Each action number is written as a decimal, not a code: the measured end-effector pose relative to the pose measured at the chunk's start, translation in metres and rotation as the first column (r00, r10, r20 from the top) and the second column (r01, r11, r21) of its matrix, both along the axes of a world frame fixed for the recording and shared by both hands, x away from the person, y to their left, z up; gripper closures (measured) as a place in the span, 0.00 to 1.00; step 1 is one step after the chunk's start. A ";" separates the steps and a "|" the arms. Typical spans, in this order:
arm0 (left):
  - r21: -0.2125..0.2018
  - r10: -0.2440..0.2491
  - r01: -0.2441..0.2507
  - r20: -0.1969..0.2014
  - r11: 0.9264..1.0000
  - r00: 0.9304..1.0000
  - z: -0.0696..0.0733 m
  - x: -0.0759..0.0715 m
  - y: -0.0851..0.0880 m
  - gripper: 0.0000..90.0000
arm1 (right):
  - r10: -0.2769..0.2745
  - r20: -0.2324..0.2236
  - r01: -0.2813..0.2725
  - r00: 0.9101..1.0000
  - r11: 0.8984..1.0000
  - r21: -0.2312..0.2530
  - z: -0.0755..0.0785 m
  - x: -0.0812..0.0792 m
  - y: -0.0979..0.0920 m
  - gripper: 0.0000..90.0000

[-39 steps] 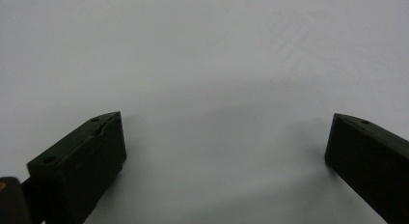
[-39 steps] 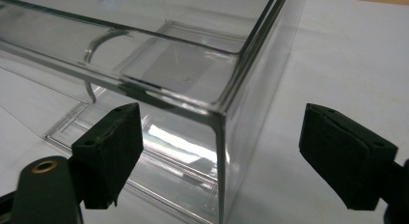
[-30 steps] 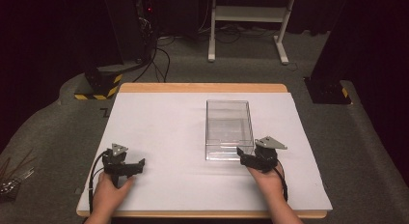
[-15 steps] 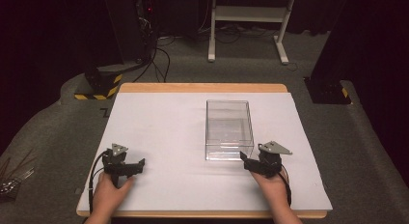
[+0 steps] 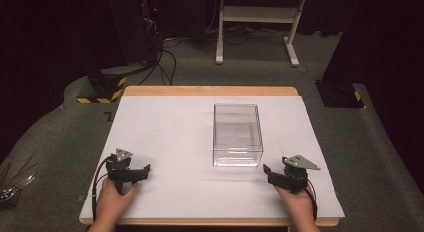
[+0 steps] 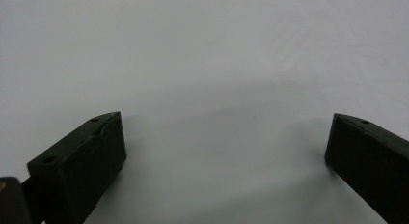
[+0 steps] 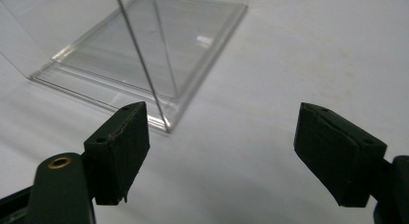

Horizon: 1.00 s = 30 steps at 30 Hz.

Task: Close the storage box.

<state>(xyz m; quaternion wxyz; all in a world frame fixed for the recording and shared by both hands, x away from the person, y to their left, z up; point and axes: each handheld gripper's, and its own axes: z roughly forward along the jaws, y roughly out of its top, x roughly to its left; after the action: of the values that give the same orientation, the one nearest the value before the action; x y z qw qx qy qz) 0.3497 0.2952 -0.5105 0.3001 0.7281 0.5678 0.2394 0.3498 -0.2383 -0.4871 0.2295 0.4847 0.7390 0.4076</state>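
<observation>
Your high view looks forward and down from above your side of the white-covered wooden desk (image 5: 165, 127), far enough off to take in all four of its edges and the grey carpet beyond. Your left gripper view sits low and close, facing bare white surface near the desk's near left corner. Your right gripper view, equally close, faces the near corner of the clear plastic rectangular box (image 7: 144, 50), which the high view (image 5: 238, 134) shares.
</observation>
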 end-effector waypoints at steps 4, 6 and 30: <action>0.000 0.000 0.000 0.000 1.000 1.000 0.000 0.000 0.000 0.01 | -0.031 -0.005 0.031 0.999 0.999 -0.013 -0.002 -0.005 -0.017 0.23; 0.000 0.000 0.000 0.000 1.000 1.000 0.000 0.000 0.000 0.01 | -0.048 -0.008 0.048 0.999 0.999 -0.021 -0.004 -0.007 -0.025 0.23; 0.003 0.000 0.000 0.002 1.000 1.000 0.000 0.000 0.000 0.01 | -0.024 -0.085 0.015 0.996 0.994 -0.107 -0.014 -0.004 -0.030 0.29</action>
<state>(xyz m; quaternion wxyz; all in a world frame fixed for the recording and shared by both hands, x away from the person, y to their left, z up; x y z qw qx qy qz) 0.3493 0.2949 -0.5105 0.2994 0.7283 0.5673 0.2412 0.3455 -0.2679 -0.5015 0.2268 0.4960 0.7642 0.3443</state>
